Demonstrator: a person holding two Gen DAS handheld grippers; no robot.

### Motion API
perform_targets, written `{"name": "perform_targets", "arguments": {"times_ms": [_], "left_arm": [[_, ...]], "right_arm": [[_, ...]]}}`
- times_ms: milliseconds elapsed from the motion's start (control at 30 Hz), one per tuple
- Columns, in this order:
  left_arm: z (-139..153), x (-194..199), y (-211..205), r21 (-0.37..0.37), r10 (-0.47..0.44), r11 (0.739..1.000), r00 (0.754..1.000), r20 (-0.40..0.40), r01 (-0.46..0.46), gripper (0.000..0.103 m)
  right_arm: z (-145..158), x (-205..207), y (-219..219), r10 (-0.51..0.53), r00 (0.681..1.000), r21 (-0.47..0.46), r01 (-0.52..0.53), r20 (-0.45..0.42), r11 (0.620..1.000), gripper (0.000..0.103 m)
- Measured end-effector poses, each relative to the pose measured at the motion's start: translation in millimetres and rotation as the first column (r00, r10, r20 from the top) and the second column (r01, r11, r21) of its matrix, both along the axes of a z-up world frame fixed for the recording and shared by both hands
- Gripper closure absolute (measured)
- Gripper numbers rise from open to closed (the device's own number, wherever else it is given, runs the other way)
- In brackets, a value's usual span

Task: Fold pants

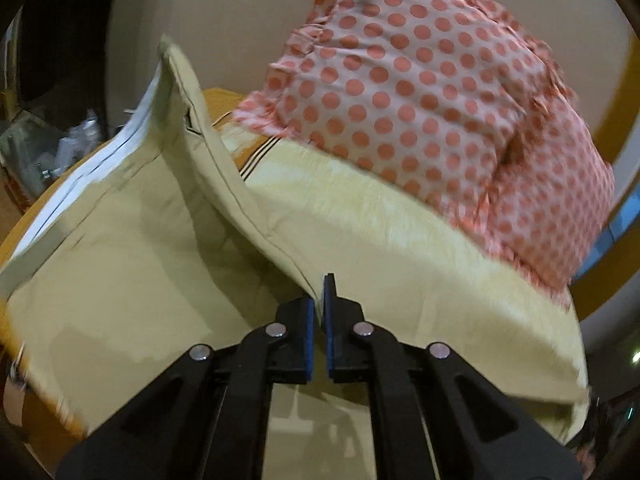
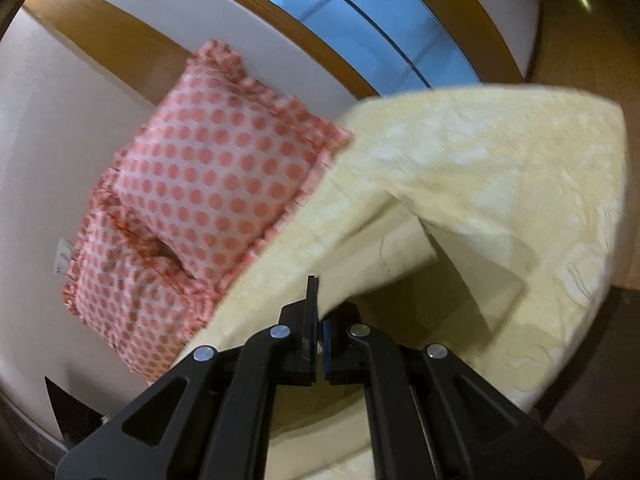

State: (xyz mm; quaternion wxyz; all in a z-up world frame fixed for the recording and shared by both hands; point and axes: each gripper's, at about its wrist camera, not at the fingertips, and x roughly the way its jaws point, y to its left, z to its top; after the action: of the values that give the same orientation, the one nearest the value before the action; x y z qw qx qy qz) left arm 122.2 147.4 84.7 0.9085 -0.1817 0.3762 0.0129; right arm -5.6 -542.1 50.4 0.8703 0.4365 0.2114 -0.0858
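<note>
The pale beige pants (image 1: 132, 248) are lifted over the cream bedspread (image 1: 400, 240), with the white-lined waistband at the upper left. My left gripper (image 1: 319, 300) is shut on a seamed edge of the pants, which rises from its pads toward the upper left. In the right wrist view my right gripper (image 2: 319, 316) is shut on another edge of the pants (image 2: 404, 240); the fabric drapes from the pads to the right over the bedspread (image 2: 520, 168).
Pink pillows with coral dots (image 1: 420, 92) lie at the head of the bed against the wall and show in the right wrist view (image 2: 208, 184) too. A wooden-framed window (image 2: 380, 16) is behind. Clutter (image 1: 48, 148) sits at the far left beyond the bed.
</note>
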Motion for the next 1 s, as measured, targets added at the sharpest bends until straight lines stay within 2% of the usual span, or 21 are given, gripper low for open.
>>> {"name": "perform_targets", "arguments": {"times_ms": [133,233,333,367,400,433,500,567,633,700,800,867,900,967,1000], "left_arm": [[-32.6,-57.7,0.3,0.037,0.028,0.999,0.999,-0.026,-0.027,0.098],[-44.8,-75.4,-3.4,0.072,0.039,0.997,0.999,-0.028,-0.037,0.098],[-53.3,-86.0,-11.2,0.153,0.032,0.988,0.999,-0.013,-0.030,0.098],[-54.8,-86.6,-12.8,0.177,0.031,0.984,0.999,-0.014,-0.028,0.095],[-55.5,-88.0,-13.7,0.198,0.030,0.980,0.999,-0.011,-0.027,0.090],[-55.1,-91.8,-14.1,0.220,0.030,0.975,1.000,-0.001,-0.029,0.086],[-50.6,-99.2,-14.7,0.234,0.024,0.972,0.999,0.022,-0.028,0.082],[-42.0,-113.1,-12.9,0.239,0.029,0.970,0.998,0.059,-0.043,0.071],[-30.0,-128.2,-10.7,0.274,0.071,0.956,0.990,0.125,-0.103,0.048],[-14.9,-142.1,-9.3,0.297,0.092,0.943,0.975,0.204,-0.152,0.044],[0.8,-148.7,-5.7,0.294,0.094,0.940,0.959,0.268,-0.175,0.028],[0.4,-142.1,-2.3,0.302,0.099,0.936,0.958,0.268,-0.181,0.027],[-2.2,-136.7,0.0,0.301,0.095,0.938,0.963,0.251,-0.171,0.026],[-9.7,-125.2,5.9,0.285,0.087,0.947,0.974,0.210,-0.146,0.026],[-15.4,-118.3,10.5,0.271,0.091,0.952,0.979,0.181,-0.139,0.026]], "right_arm": [[-17.6,-3.8,-3.5,0.005,0.999,0.002,-0.005,-0.051,1.000,0.101],[-23.8,-8.8,-3.6,-0.011,0.997,-0.009,0.010,-0.077,1.000,0.101],[-27.5,-14.6,-2.5,-0.020,0.994,-0.039,0.016,-0.111,0.999,0.100],[-27.6,-17.7,-2.3,-0.030,0.991,-0.053,0.023,-0.133,0.998,0.095],[-26.6,-22.7,-2.5,-0.050,0.987,-0.070,0.039,-0.153,0.997,0.082],[-24.9,-27.4,-2.7,-0.074,0.984,-0.087,0.061,-0.162,0.994,0.063],[-19.5,-44.6,-3.5,-0.155,0.979,-0.135,0.137,-0.132,0.981,0.050],[-19.8,-52.7,-5.2,-0.197,0.972,-0.162,0.175,-0.129,0.971,0.050],[-26.7,-50.9,-7.1,-0.188,0.972,-0.140,0.168,-0.144,0.976,0.051],[-26.5,-49.5,-1.8,-0.200,0.970,-0.173,0.175,-0.140,0.969,0.051],[-29.4,-36.7,14.4,-0.149,0.980,-0.197,0.121,-0.133,0.973,0.057],[-31.0,-27.9,25.6,-0.127,0.984,-0.239,0.093,-0.128,0.967,0.072],[-32.3,-25.6,27.3,-0.104,0.988,-0.235,0.075,-0.113,0.969,0.100],[-31.8,-21.6,30.5,-0.081,0.993,-0.259,0.057,-0.083,0.964,0.100],[-25.3,-18.8,36.6,-0.070,0.995,-0.304,0.046,-0.068,0.952,0.100]]}}
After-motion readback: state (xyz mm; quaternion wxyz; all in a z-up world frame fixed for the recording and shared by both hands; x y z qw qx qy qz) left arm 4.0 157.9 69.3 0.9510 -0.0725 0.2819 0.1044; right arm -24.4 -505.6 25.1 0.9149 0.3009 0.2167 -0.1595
